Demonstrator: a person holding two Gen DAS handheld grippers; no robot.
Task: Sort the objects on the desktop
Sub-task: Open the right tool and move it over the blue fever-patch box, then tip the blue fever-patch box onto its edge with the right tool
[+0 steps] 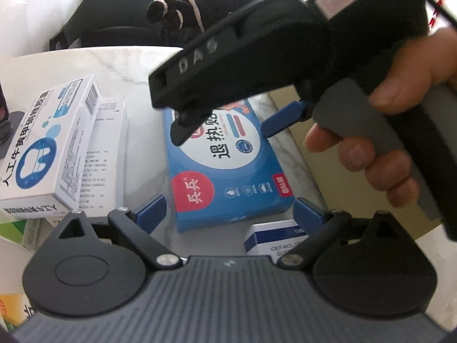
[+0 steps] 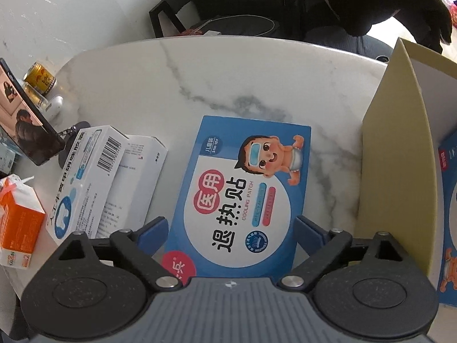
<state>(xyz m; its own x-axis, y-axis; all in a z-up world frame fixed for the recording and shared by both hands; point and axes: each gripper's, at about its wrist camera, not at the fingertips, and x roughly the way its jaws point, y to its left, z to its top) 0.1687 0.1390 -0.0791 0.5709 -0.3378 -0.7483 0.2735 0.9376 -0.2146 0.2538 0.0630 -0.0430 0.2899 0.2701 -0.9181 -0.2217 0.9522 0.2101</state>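
A blue cooling-patch box (image 2: 242, 194) with a cartoon child on it lies flat on the white marble table (image 2: 228, 80). My right gripper (image 2: 230, 230) points steeply down over it. Its blue fingers stand wide on either side of the box, which rests on the table between them. In the left wrist view the same box (image 1: 228, 171) lies ahead, with the right gripper (image 1: 225, 134) and the hand holding it over its far end. My left gripper (image 1: 228, 214) is open, its fingertips flanking the box's near end.
Two white medicine boxes (image 2: 85, 177) lean together at the left, beside an orange carton (image 2: 20, 220), a phone on a stand (image 2: 25, 120) and a gold can (image 2: 40, 78). A tan cardboard bin (image 2: 400, 157) at the right holds another blue box (image 2: 448, 214). A small blue-white box (image 1: 274, 240) lies near my left fingers.
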